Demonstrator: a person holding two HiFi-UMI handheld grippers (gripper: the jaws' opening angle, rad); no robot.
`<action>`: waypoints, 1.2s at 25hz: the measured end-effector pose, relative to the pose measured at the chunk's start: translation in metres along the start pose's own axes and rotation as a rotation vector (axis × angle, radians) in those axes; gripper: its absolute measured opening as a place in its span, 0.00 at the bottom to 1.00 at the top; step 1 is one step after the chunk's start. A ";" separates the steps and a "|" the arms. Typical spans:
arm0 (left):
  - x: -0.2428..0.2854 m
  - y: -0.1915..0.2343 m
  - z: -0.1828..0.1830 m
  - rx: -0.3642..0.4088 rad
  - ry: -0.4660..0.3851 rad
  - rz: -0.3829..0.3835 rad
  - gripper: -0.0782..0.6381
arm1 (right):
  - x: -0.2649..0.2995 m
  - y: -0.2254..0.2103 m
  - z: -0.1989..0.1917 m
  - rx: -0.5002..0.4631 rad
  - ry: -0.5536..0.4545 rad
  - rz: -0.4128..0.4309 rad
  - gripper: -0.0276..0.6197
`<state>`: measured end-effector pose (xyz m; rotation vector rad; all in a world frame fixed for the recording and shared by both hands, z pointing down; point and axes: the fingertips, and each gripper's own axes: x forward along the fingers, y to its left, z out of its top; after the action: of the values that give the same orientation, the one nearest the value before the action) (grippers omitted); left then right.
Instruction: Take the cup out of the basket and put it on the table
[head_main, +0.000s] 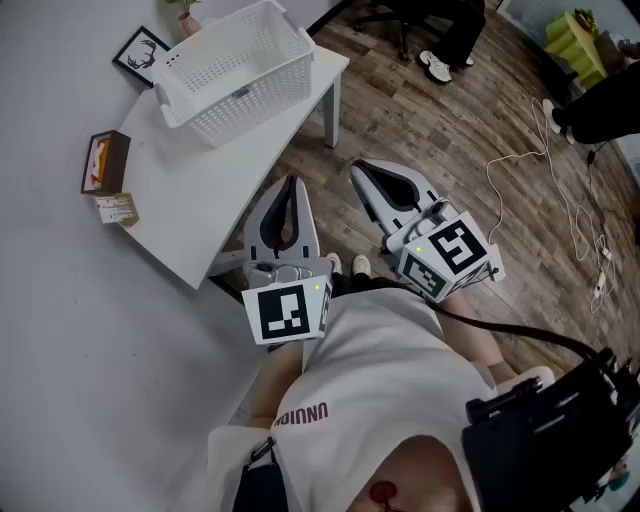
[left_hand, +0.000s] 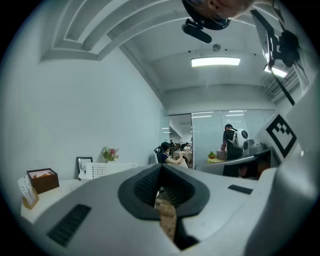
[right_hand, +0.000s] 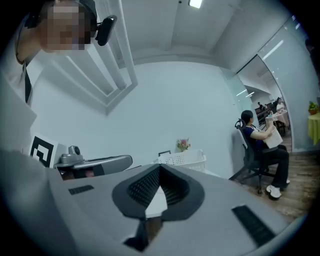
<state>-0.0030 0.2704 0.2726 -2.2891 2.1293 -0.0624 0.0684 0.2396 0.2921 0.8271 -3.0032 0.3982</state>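
The cup cannot be made out in any view, so nothing can be said of its colour or shape. Its likely place, the white perforated plastic basket (head_main: 250, 100), shows only white lattice walls and floor from the head view, and only its outer wall from the gripper views (left_hand: 102, 170) (right_hand: 182, 159). The basket stands upright at the far end of the white rectangular table (head_main: 190, 190), close to the corner. Just behind it, against the wall, are a small black-framed picture (head_main: 142, 55) and a little pot of flowers (head_main: 185, 15). Nearer along the table's wall side stands an open brown box (head_main: 105, 162) with something orange inside. Just beside it is a small card stand (head_main: 118, 210) holding printed cards. The left gripper (head_main: 290, 183) is held low before the person's white shirt, off the table's near edge. Its jaws are pressed together at the tips with nothing between them, which its own view confirms (left_hand: 161, 167). The right gripper (head_main: 358, 168) hangs beside it over the wood-plank floor (head_main: 450, 130). It is likewise clenched on nothing (right_hand: 160, 167). Both point roughly toward the basket and are well apart from it. A thin white cable (head_main: 560, 190) trails across the floor to the right. A seated person (right_hand: 257, 145) occupies an office chair beyond the table.
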 end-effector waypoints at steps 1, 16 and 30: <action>0.000 0.000 0.000 0.001 0.000 -0.001 0.13 | 0.000 0.000 0.000 0.001 -0.001 -0.001 0.07; 0.002 0.005 0.002 -0.028 0.002 0.001 0.13 | 0.006 0.000 0.002 0.009 -0.012 0.002 0.07; 0.005 0.037 0.000 -0.004 -0.024 -0.062 0.13 | 0.034 0.006 0.012 -0.002 -0.061 -0.049 0.07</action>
<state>-0.0393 0.2626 0.2714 -2.3454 2.0495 -0.0315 0.0366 0.2244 0.2813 0.9282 -3.0309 0.3759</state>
